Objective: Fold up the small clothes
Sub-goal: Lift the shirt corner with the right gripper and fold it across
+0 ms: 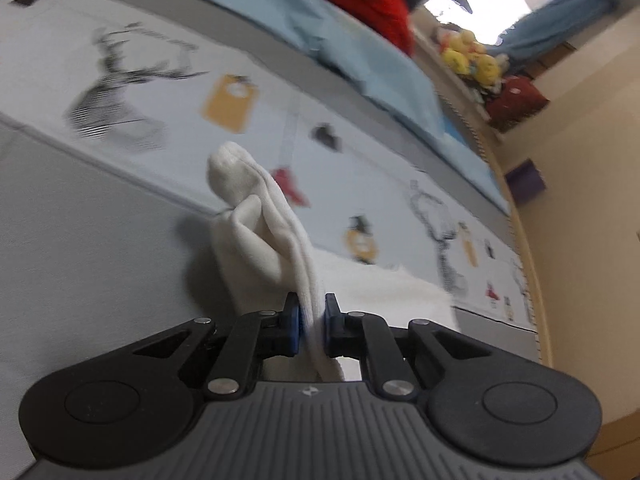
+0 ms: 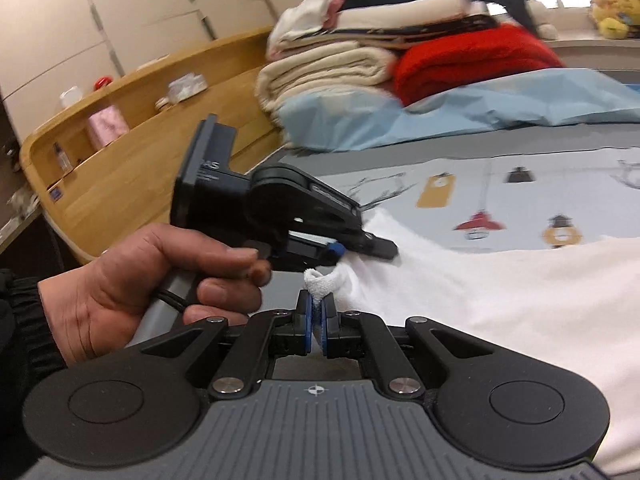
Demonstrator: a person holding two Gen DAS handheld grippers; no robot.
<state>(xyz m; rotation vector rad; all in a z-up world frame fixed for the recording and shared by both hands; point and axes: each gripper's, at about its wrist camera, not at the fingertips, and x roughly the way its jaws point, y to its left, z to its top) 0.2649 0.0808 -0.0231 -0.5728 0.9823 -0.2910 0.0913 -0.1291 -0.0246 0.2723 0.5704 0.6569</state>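
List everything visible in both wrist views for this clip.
white garment: 1, white, on bedspread, pinched by both tools
printed bedspread: 1, pale with deer and lamp prints, covering bed
light blue sheet: 1, far side of bed
red blanket: 1, on blue sheet
cream folded blankets: stack, beside the red one
yellow plush toys: several, windowsill
wooden headboard shelf: 1, tan, holds bottles
left tool: shut on garment
right tool: shut on garment
left hand: 1

Black gripper linkages, silver screws, blue pads; ribbed grey housing; black knit sleeve
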